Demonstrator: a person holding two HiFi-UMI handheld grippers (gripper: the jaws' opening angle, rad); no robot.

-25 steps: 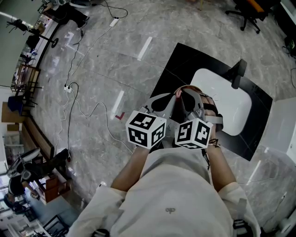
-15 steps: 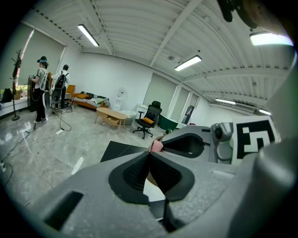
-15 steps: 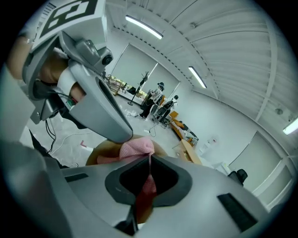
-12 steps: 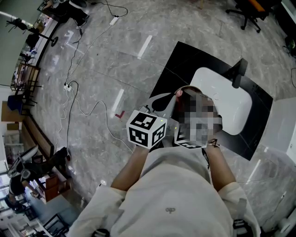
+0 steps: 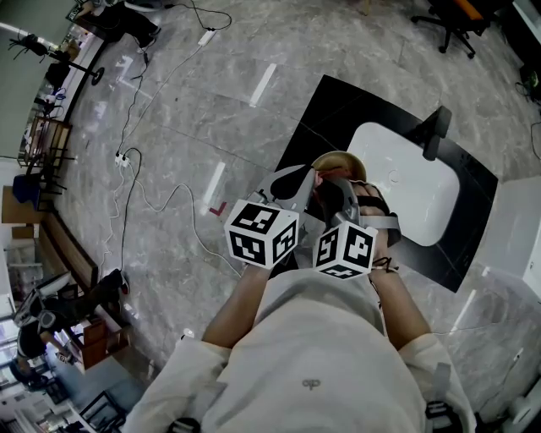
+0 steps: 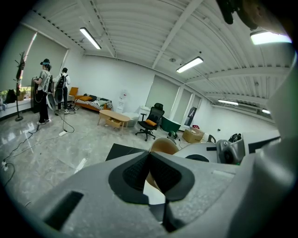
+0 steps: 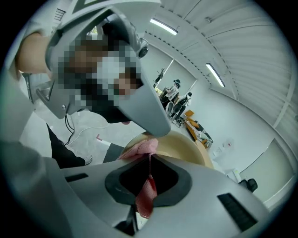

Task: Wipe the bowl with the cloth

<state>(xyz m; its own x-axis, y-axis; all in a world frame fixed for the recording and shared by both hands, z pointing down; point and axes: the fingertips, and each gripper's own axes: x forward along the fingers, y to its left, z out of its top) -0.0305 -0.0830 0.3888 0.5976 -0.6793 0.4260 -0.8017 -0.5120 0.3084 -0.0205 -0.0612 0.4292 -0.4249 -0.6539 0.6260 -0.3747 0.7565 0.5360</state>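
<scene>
Bowl (image 5: 339,161): tan, held out in front of the person's chest over the near-left part of the black mat (image 5: 338,106), tilted with its opening toward the right gripper (image 7: 149,158).

Near to far:
- White shirt (image 5: 321,364) fills the bottom of the head view, forearms (image 5: 241,304) reaching forward.
- Marker cubes (image 5: 262,234) sit side by side, close but not touching.
- Right gripper is clamped on the cloth (image 7: 146,183), a pink-red mesh. One end hangs down between the pads toward the camera. The other end is bunched against the bowl's rim and inner wall.
- Left gripper (image 6: 149,155): jaws almost together, pinching the bowl's rim, with tan wall showing between the pads. In the right gripper view its grey tip comes down onto the rim just above the cloth.
- Beyond the bowl on the mat is a white tray (image 5: 414,186), just to the bowl's right, with a black upright piece (image 5: 435,135) at its far corner.
- Grey marble floor (image 5: 194,93) all round, with white cables (image 5: 127,161) trailing at the left.
- Office chair (image 5: 452,25) at the top right of the head view.
- Far back in the left gripper view are a low wooden table (image 6: 111,118) and two people (image 6: 51,86) standing at the left wall.
</scene>
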